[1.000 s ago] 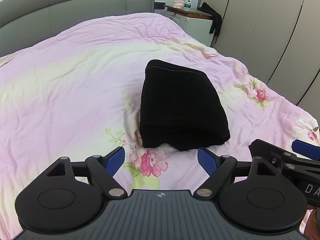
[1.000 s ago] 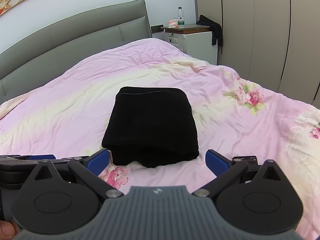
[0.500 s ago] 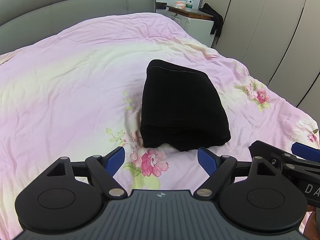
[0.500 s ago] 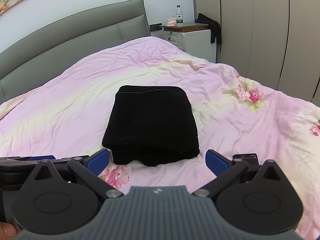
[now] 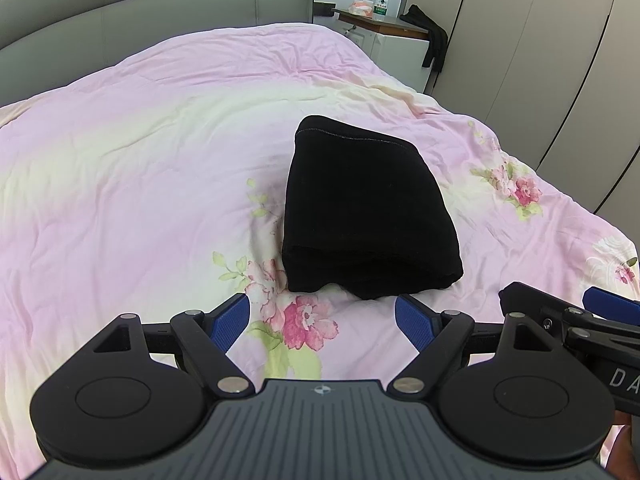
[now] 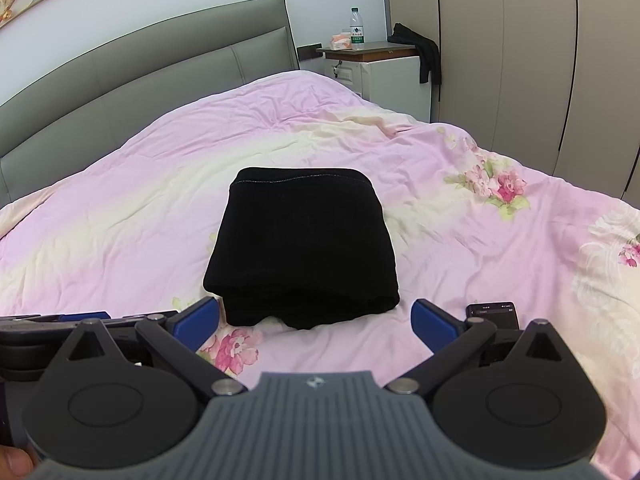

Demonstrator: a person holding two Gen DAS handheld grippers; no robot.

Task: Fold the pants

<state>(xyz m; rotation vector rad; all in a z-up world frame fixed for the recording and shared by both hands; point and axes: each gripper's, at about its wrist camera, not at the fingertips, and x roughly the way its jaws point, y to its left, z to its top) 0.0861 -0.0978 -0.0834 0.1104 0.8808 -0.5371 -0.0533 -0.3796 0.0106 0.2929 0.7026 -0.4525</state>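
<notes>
Bedroom scene: bed w/ pink floral duvet (image 6: 460, 240) and grey padded headboard (image 6: 160, 64). Nightstand (image 6: 380, 64) at far rt holds water bottle (image 6: 356, 29) and pink pack (image 6: 341, 42); dark garment (image 6: 424, 54) hangs off its edge. Phone (image 6: 493, 315) lies on duvet. Wardrobe doors (image 6: 520, 60) line rt wall.

One folded pants (image 6: 300, 248); one phone (image 6: 493, 314); one bottle (image 6: 356, 29); two claws (image 5: 322, 320) (image 6: 316, 318).

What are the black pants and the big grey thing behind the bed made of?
The black pants look like soft matte knit cloth: no shine, with a stitched hem line. The grey headboard seems padded leather or a look-alike: smooth, faintly glossy, with seamed panels. Which one, I cannot tell.
</notes>
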